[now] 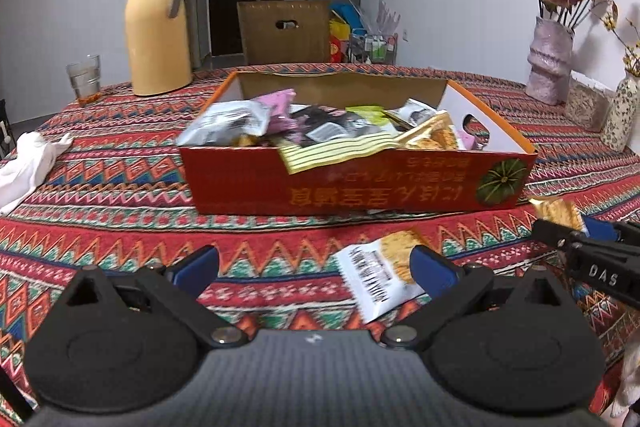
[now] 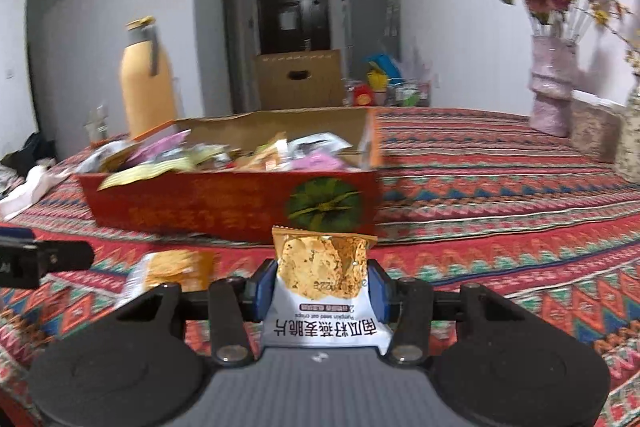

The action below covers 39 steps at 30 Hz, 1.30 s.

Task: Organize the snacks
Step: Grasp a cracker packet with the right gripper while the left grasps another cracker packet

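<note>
While the right gripper (image 2: 322, 285) has its fingers clamped on a crisp packet (image 2: 324, 279) standing upright at lower centre, the snack box (image 2: 240, 203) lies straight ahead above it; the left gripper (image 1: 316, 267), fingers apart, flanks a second packet (image 1: 380, 275), partly hidden by its right finger.

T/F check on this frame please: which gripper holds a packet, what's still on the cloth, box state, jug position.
1. The right gripper is shut on a crisps packet. True.
2. The left gripper holds a packet. False: its jaws stand open and empty.
3. A second packet lies on the tablecloth in front of the red box. True.
4. The red box is empty. False: it is full of snack packets.
5. The yellow jug stands inside the box. False: it stands on the tablecloth behind it.
</note>
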{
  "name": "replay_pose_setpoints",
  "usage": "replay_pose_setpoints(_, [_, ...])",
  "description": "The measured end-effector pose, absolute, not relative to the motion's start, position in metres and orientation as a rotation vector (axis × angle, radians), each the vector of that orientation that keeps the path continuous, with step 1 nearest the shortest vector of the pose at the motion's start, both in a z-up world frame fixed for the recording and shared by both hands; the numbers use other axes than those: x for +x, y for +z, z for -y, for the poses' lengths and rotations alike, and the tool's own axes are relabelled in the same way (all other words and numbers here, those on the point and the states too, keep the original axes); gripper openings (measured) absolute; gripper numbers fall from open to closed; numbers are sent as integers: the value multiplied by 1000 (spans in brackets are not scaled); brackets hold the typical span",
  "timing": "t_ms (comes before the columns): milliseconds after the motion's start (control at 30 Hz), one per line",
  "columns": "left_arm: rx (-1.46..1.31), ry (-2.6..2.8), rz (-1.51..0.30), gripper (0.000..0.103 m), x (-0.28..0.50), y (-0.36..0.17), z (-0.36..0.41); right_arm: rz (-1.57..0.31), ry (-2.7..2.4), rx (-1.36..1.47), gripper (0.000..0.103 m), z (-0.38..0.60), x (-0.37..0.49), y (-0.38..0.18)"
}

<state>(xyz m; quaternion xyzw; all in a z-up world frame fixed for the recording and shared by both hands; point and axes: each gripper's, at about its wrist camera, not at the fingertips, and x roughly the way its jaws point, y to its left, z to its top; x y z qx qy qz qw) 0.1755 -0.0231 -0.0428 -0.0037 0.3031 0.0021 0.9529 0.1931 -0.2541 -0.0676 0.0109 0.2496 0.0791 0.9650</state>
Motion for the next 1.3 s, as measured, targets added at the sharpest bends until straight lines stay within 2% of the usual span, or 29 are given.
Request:
replay_pose_setpoints(367, [10,23,-691,103,212,-46,61,-476,13,44,46,302,210,-72])
replay_pose_setpoints(800, [-31,106,-846,103,245,-75,77,-486,80,70,47,303,211,-76])
replay_pose_setpoints(1100, [-33,105,-819,103,242,-78,76,-481,91,83,47,305,210,-76])
replay_pose_setpoints(1200, [-33,100,-808,97,238,-77,77,-479,93,83,47,305,210,-76])
replay_pose_setpoints(1300, [-22,81,-787,85,233,-75,78,-479,92,84,47,304,210,-76])
